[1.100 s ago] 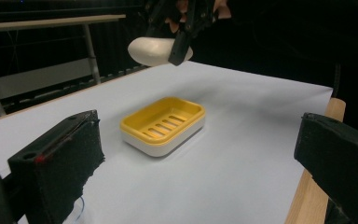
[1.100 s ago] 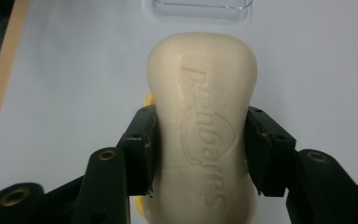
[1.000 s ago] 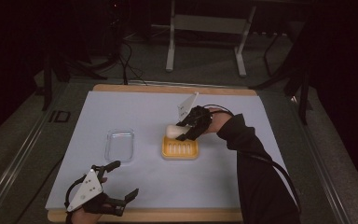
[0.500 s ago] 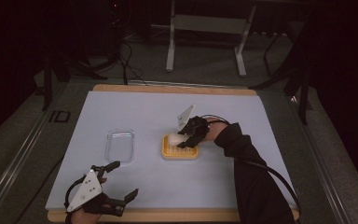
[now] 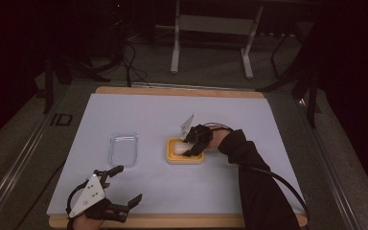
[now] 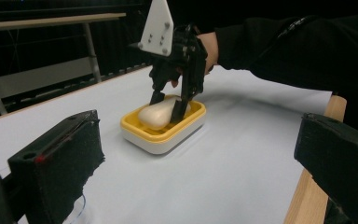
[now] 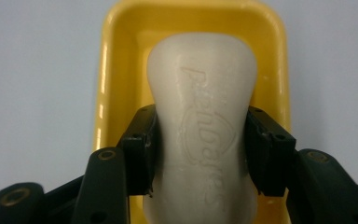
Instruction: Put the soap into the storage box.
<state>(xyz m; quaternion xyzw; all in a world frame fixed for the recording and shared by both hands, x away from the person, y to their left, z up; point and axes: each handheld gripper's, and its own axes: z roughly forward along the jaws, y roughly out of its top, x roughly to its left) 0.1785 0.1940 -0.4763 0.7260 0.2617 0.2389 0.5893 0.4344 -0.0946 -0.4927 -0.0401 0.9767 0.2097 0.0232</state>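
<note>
Right gripper (image 5: 188, 149) pinches a pale bar of soap (image 7: 200, 135) by its 2 long sides, jaws clamped at the bar's waist, at the centre of the high view. The soap lies in a yellow soap dish (image 5: 186, 158) on the white table (image 5: 268, 191). From the right gripper view, embossed lettering shows on the bar's top face, and the dish's yellow rim (image 7: 100, 93) frames it on both sides. From the left gripper view, the dish's white base (image 6: 163, 142) shows under the yellow tray, with the soap (image 6: 156, 114) tilted, 1 end raised toward the jaws. Lower left in the high view, the left gripper (image 5: 124, 189) rests at the table's near edge, jaws spread wide with nothing between them, near a clear plastic lid (image 5: 123, 149). Against the frame 1 second earlier, the right gripper has come down: the soap then hung above the dish and now sits within it.
</note>
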